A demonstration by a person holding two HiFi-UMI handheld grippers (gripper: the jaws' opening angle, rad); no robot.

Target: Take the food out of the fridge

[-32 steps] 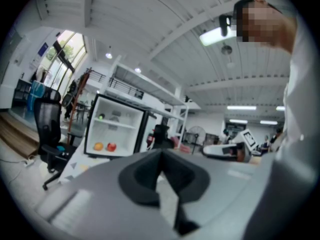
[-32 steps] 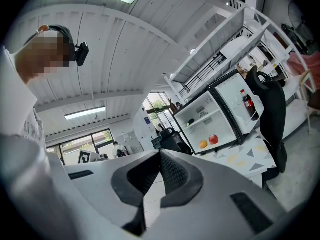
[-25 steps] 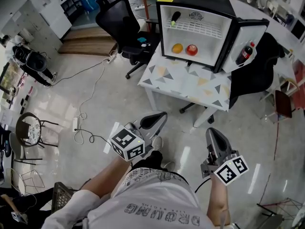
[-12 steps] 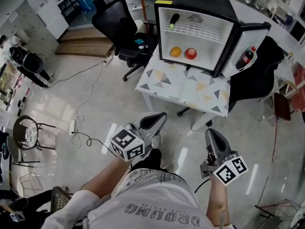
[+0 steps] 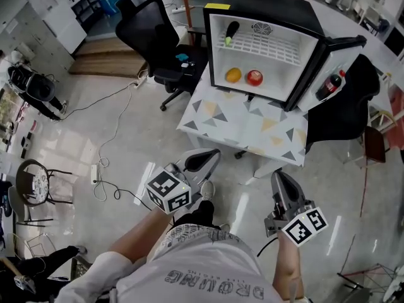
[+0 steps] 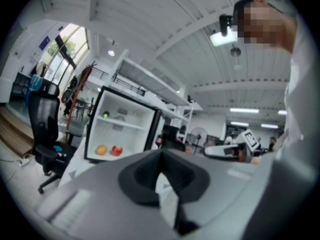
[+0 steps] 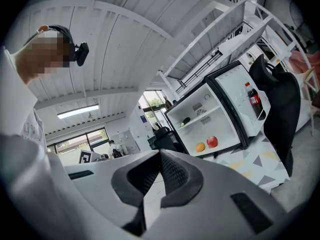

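A small black fridge (image 5: pixel 265 36) stands open on a patterned table (image 5: pixel 252 122), well ahead of both grippers. On its floor lie an orange (image 5: pixel 233 75) and a red apple (image 5: pixel 254 77). A dark eggplant with a green cap (image 5: pixel 231 32) rests on the wire shelf. A cola bottle (image 5: pixel 332 86) sits in the door. My left gripper (image 5: pixel 211 155) and right gripper (image 5: pixel 279 177) are held level in front of my body, both shut and empty. The orange (image 7: pixel 200 147), apple (image 7: pixel 212 142) and eggplant (image 7: pixel 185 121) also show in the right gripper view, and the fridge (image 6: pixel 120 129) in the left gripper view.
A black office chair (image 5: pixel 165 40) stands left of the table, and another dark chair (image 5: pixel 344 109) to its right. Cables and a power strip (image 5: pixel 96 169) lie on the shiny floor at left. A person's legs and shoes (image 5: pixel 201 197) are below the grippers.
The fridge and table have come closer and sit lower in the head view. Both grippers have advanced toward them together, still shut.
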